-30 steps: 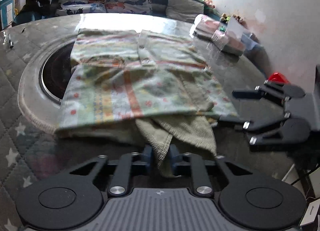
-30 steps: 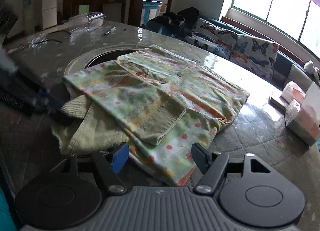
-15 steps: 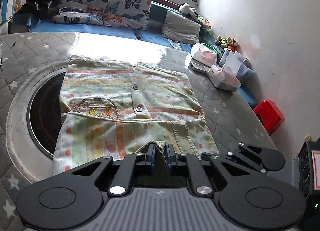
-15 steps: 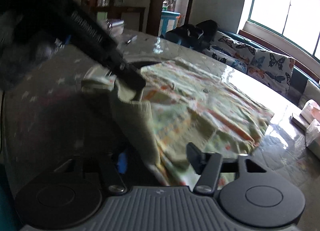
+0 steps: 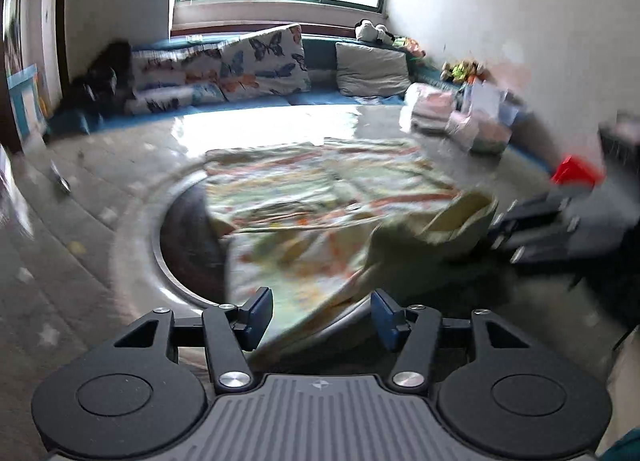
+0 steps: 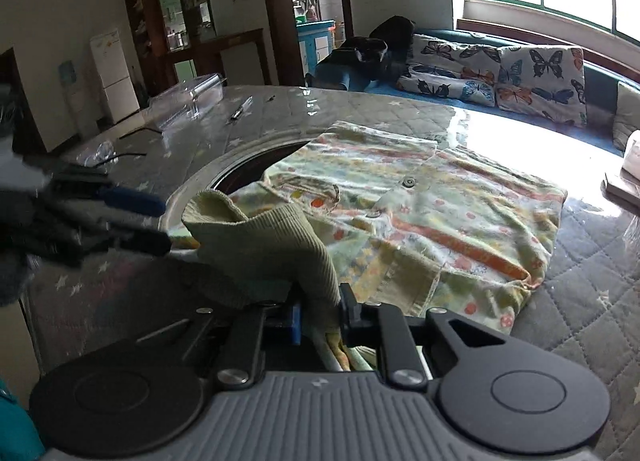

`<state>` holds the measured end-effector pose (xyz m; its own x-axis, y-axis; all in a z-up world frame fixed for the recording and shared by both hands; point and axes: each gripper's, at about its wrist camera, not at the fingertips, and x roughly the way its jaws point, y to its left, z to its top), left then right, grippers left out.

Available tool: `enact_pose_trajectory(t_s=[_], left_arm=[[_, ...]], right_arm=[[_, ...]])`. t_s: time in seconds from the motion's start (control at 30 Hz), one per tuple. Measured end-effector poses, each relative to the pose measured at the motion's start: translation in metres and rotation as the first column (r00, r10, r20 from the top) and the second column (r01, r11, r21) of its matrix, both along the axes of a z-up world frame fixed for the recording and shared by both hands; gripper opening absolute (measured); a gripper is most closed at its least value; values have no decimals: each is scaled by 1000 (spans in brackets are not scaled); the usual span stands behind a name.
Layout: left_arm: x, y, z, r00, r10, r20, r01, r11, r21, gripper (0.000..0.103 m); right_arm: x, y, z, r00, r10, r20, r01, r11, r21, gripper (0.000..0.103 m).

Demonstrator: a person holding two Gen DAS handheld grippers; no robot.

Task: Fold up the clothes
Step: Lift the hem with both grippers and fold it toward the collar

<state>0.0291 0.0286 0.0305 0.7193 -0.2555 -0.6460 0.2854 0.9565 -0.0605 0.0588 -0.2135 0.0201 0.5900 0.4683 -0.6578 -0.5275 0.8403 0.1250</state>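
You work in a bright living room, a window seat with butterfly cushions running under the windows; your bench is a big round one under a grey quilted, star-printed cover, with a dark round inset near its middle; across that inset lies the patterned shirt, partly folded, its long axis running away from you toward the cushions; its ribbed green hem is the part lifted nearest to you. Your right claw is closing, and its pads already pinch that ribbed hem, the cloth bunched up just ahead of them; your left claw is opening, its blue pads standing clear of the fabric, though the shirt's near edge lies between them. So the garment hangs from your right hand alone; the shirt body sits ahead and slightly left of that claw; I judge the coming fold carries the hem forward over it.
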Motion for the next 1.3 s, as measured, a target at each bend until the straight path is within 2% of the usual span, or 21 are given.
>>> enact_pose_trajectory(t_s=[0.13, 0.23, 0.43, 0.57, 0.6, 0.67, 0.77, 0.9, 1.17, 1.3], left_arm=[[-9, -8, -9, 993, -88, 76, 78, 989, 129, 58], [-12, -15, -18, 986, -140, 90, 120, 974, 194, 58], [-10, -18, -29, 970, -182, 158, 127, 944, 305, 56], [-8, -16, -36, 958, -215, 189, 135, 921, 364, 22], [-9, -15, -37, 955, -222, 196, 135, 916, 377, 17], [-13, -13, -34, 951, -226, 211, 136, 918, 374, 10], [-23, -11, -24, 946, -226, 233, 135, 927, 349, 7], [-40, -8, -9, 947, -220, 235, 145, 943, 298, 6], [-108, -5, 28, 943, -261, 208, 215, 951, 221, 6], [-120, -4, 38, 950, -241, 200, 204, 960, 190, 6]], right_arm=[[4, 0, 4, 1000, -17, 2, 17, 1000, 8, 15], [6, -2, 8, 999, -32, 8, 32, 999, 17, 15], [8, -1, 10, 999, -34, 12, 34, 999, 13, 14], [5, -2, 11, 999, -38, 15, 38, 999, 22, 12], [4, -2, 11, 999, -38, 18, 38, 999, 24, 11], [-1, -2, 13, 999, -37, 30, 36, 999, 30, 10], [-11, -5, 19, 998, -33, 50, 31, 999, 41, 9], [-31, -12, 32, 998, -5, 69, 2, 999, 50, 9], [-95, -22, 63, 992, 108, 73, -111, 993, 47, 8], [-109, -21, 69, 989, 137, 64, -140, 989, 43, 8]])
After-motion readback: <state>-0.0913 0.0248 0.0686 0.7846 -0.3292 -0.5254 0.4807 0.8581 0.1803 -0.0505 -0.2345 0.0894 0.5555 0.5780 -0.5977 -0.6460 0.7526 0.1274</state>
